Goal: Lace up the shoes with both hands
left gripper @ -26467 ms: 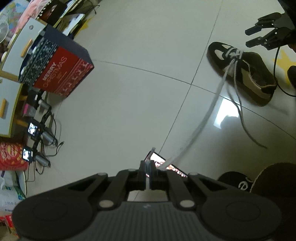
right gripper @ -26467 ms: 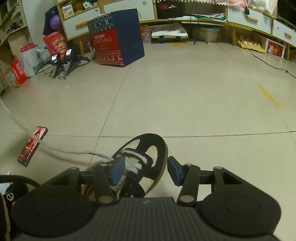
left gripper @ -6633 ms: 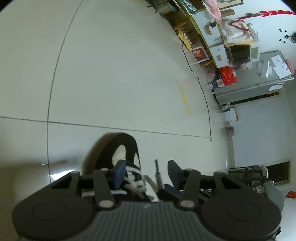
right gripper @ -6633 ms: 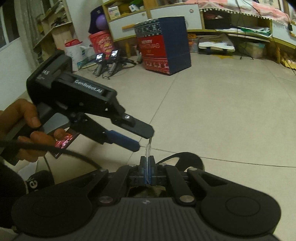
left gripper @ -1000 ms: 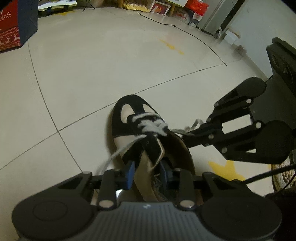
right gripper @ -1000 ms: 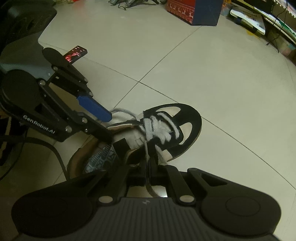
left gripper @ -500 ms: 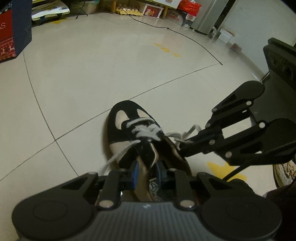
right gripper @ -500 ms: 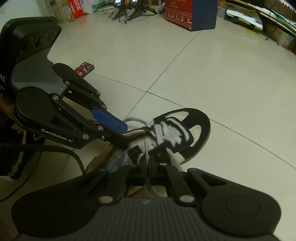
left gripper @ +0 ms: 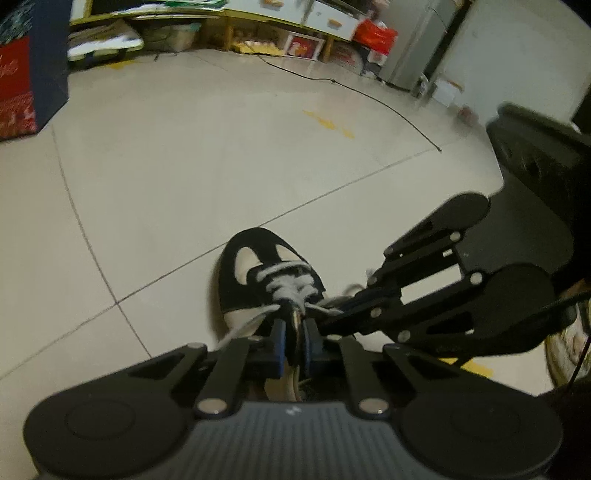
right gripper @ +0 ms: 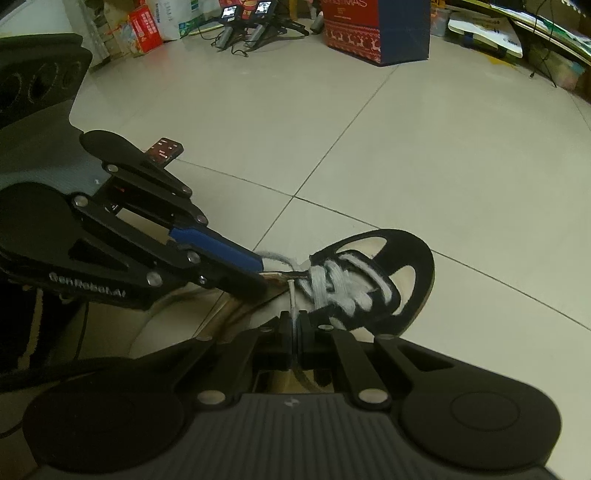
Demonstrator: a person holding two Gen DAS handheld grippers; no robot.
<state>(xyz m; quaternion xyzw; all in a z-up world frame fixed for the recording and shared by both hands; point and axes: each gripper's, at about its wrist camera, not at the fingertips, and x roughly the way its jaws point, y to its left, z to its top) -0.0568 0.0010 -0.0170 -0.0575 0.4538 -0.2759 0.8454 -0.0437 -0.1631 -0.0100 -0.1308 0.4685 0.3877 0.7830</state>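
Resting on pale tiled floor [right gripper: 424,122]: shoe [right gripper: 373,280]; right claw [right gripper: 294,325] pinching lace [right gripper: 292,295], left claw [left gripper: 294,341] clamping tongue [left gripper: 295,332].

There were two grippers, the left gripper [left gripper: 294,345] and right gripper [right gripper: 294,328], one shoe [right gripper: 373,280], one phone [right gripper: 165,149] and one red box [right gripper: 376,29] ahead.

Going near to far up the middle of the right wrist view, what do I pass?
Right gripper shut on the lace end → the shoe's white lacing → black toe cap → bare floor tiles → Christmas box.
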